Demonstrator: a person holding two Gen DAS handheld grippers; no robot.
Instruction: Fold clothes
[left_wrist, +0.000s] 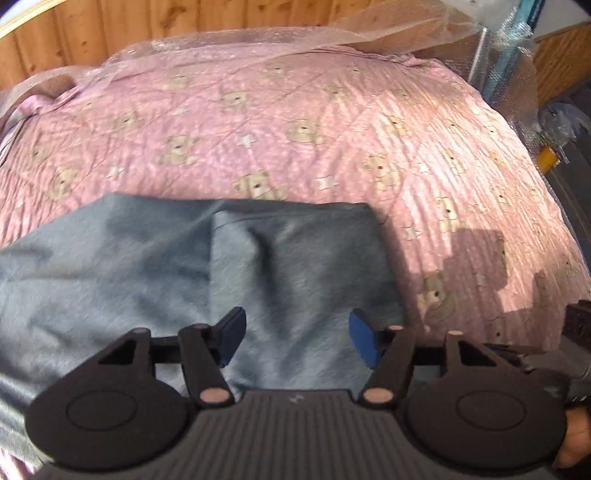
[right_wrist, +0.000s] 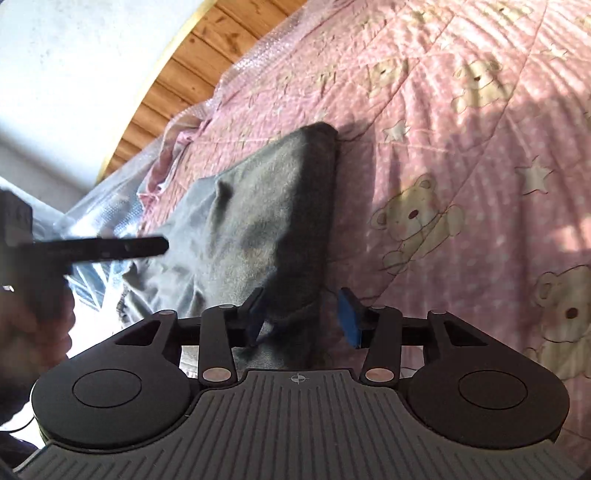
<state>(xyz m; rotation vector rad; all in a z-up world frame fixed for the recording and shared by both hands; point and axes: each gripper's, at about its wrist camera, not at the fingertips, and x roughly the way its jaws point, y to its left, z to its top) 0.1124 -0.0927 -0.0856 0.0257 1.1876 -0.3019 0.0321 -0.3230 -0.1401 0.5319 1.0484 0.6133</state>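
Note:
A grey garment (left_wrist: 207, 266) lies on a pink bedspread with teddy bears (left_wrist: 295, 122), a folded flap on its right half. My left gripper (left_wrist: 297, 338) is open, its blue pads just above the garment's near part, holding nothing. In the right wrist view the same garment (right_wrist: 258, 214) runs away from me with a folded edge on its right. My right gripper (right_wrist: 304, 315) is open, its jaws either side of the garment's near right edge, not closed on it. The left gripper's body (right_wrist: 92, 249) shows at the left of that view.
The pink bedspread (right_wrist: 461, 166) covers the bed. A wooden headboard (left_wrist: 184, 22) runs behind it, with clear bubble wrap (left_wrist: 229, 42) along the far edge. Wrapped items and clutter (left_wrist: 524, 81) stand at the far right beside the bed.

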